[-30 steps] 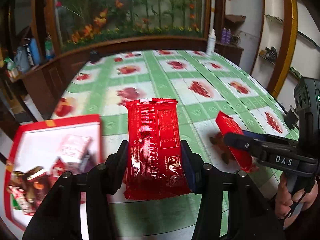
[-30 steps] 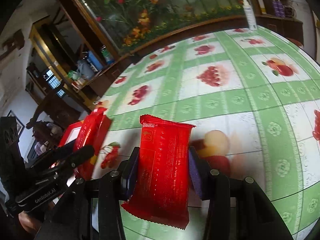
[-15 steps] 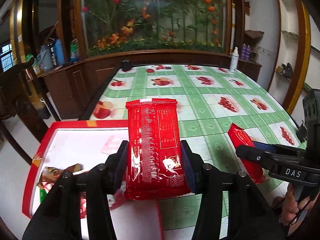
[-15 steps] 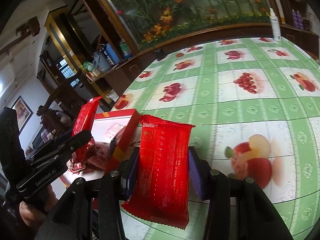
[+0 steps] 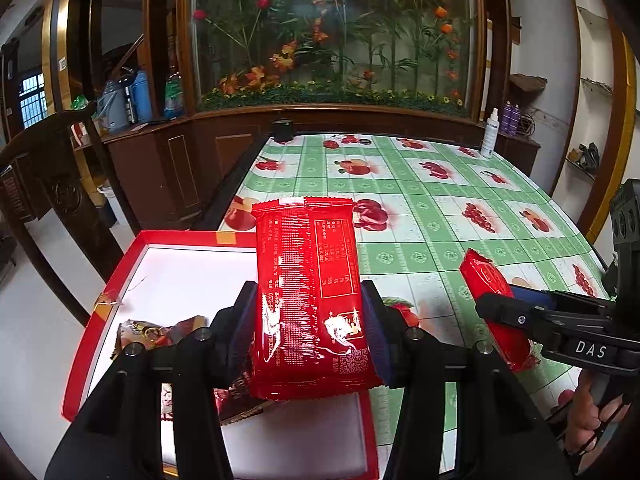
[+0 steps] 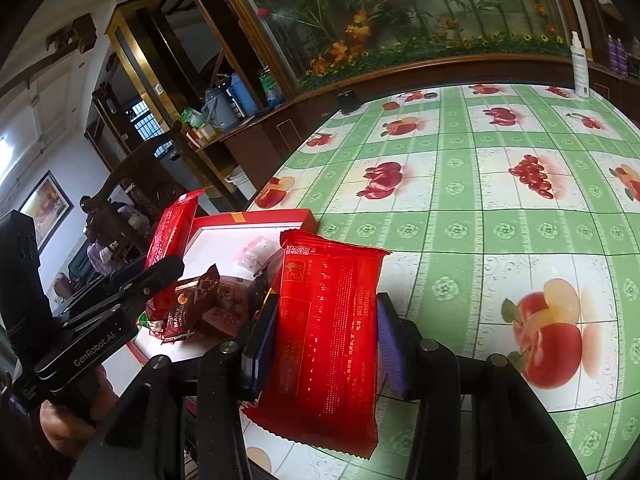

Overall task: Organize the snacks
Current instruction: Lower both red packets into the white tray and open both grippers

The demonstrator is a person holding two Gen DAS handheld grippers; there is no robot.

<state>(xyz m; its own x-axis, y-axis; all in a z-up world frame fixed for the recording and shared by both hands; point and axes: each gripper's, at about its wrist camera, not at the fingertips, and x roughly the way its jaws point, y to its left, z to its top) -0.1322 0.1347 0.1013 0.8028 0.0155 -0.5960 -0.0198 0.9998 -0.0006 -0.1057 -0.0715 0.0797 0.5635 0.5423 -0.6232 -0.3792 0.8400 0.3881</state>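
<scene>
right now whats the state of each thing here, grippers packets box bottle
left gripper: shut on a red packet, held above the red box
right gripper: shut on another red packet, held above the table edge by the box
red box: open, no lid on it, a few snacks inside
spray bottle: upright at the table's far edge
tablecloth: flat

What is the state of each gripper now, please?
Left gripper: closed on a red snack packet.
Right gripper: closed on another red snack packet.
</scene>
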